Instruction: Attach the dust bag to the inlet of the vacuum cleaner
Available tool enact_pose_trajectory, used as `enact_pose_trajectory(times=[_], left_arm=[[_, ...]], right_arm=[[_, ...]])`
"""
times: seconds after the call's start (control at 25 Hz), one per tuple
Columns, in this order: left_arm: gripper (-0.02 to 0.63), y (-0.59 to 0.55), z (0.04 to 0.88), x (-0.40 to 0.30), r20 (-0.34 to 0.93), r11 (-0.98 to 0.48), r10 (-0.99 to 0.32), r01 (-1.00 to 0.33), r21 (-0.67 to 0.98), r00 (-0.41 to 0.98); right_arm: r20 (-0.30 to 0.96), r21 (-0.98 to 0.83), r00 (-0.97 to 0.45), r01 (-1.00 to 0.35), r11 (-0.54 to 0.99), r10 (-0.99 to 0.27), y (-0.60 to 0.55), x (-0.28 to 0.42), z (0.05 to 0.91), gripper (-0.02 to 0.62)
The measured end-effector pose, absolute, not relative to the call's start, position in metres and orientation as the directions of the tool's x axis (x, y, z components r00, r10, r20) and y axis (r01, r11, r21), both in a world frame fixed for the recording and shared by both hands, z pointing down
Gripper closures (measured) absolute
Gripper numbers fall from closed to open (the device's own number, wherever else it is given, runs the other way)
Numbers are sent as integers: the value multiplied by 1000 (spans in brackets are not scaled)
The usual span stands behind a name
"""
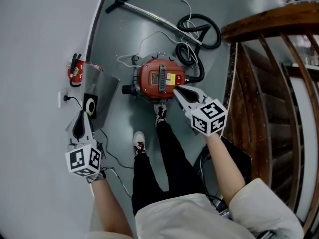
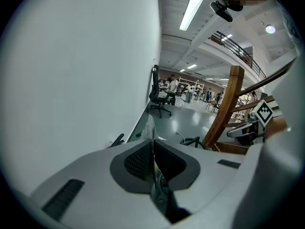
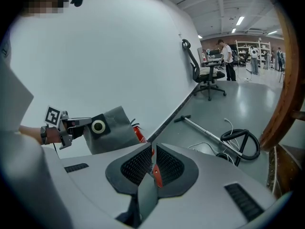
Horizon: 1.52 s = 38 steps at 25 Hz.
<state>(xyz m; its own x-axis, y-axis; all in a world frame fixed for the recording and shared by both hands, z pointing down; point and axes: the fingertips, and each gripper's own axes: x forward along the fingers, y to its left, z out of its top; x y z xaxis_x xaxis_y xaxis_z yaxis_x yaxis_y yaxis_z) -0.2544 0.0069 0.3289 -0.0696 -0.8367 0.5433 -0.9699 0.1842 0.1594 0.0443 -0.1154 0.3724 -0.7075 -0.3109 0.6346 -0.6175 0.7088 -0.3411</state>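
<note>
The red vacuum cleaner [image 1: 159, 78] stands on the grey floor ahead of the person's feet, a short black inlet stub [image 1: 127, 89] at its left side. Left of it hangs the grey dust bag [image 1: 98, 88] with a black collar and white ring [image 1: 90, 106]. My left gripper [image 1: 82, 114] is shut on the bag at the collar; the right gripper view shows that grip, with the bag [image 3: 112, 128] hanging off the left gripper [image 3: 78, 123]. My right gripper [image 1: 177, 90] hovers over the vacuum's right top, shut, with nothing held; in its own view, red shows through the slit between the jaws.
A metal wand [image 1: 149, 14] and coiled black hose [image 1: 199, 31] lie beyond the vacuum. A red fire extinguisher [image 1: 75, 71] stands by the white wall, with a wall socket [image 1: 62, 99] nearby. A wooden stair railing [image 1: 269, 83] fills the right. The person's shoes [image 1: 139, 143] are just behind the vacuum.
</note>
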Motion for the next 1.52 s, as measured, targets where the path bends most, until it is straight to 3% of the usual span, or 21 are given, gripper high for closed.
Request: enact_pose_trajectory(times=[0.48, 0.64, 1.52], left_arm=[[583, 0, 381, -263, 589, 205, -805, -964, 167, -69], [583, -3, 394, -259, 600, 198, -798, -966, 164, -62], [584, 0, 489, -237, 643, 205, -765, -959, 195, -33]], right_arm=[[666, -351, -696, -609, 711, -267, -132, 37, 414, 560], [675, -358, -690, -616, 701, -262, -137, 40, 427, 498], [735, -425, -647, -674, 604, -203, -140, 50, 534, 450]])
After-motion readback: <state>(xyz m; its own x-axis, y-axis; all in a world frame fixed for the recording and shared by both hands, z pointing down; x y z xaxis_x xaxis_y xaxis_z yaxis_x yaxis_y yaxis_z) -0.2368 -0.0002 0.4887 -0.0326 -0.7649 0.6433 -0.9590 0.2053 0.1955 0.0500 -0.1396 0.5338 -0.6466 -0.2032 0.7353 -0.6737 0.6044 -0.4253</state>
